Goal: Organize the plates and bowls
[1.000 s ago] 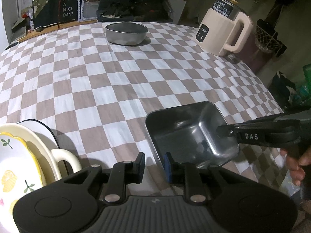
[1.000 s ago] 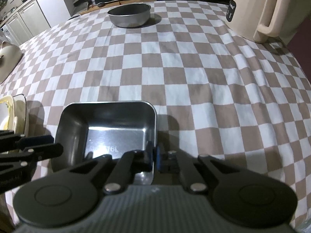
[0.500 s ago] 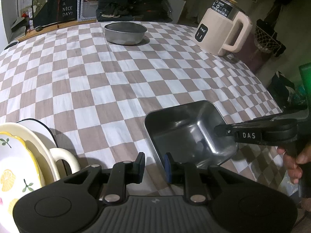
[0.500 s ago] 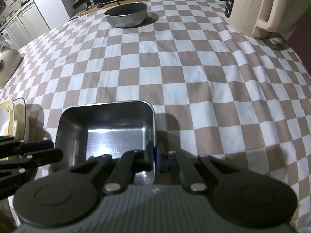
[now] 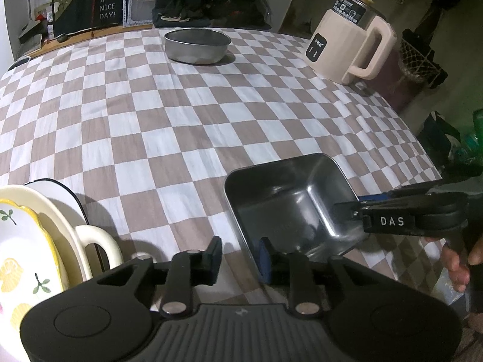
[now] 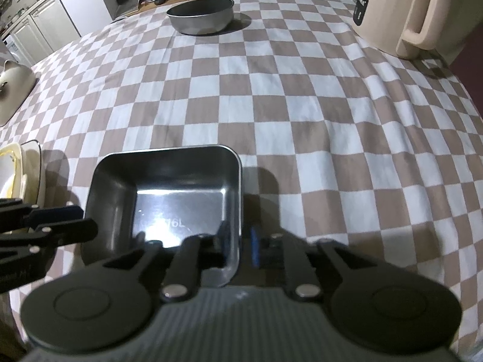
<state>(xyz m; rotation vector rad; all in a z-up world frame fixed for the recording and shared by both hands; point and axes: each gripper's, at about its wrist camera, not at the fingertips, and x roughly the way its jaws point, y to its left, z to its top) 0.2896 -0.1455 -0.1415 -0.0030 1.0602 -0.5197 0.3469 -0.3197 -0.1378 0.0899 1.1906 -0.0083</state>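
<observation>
Our right gripper (image 6: 238, 241) is opening, letting go of the square steel dish's (image 6: 169, 181) wall; our left gripper (image 5: 238, 255) also widens beside it, empty.

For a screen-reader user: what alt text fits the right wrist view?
Right gripper, jaws opening astride the near right wall of a square steel tray on a checkered cloth. Left gripper at its left edge; round steel bowl and cream kettle far behind.

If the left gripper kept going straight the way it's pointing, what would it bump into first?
Probably the checkered tablecloth. The left gripper, its jaws opening with nothing between them, points down at bare cloth just left of the square steel tray. Its right finger might graze the tray's near wall; depth is hard to judge.
</observation>
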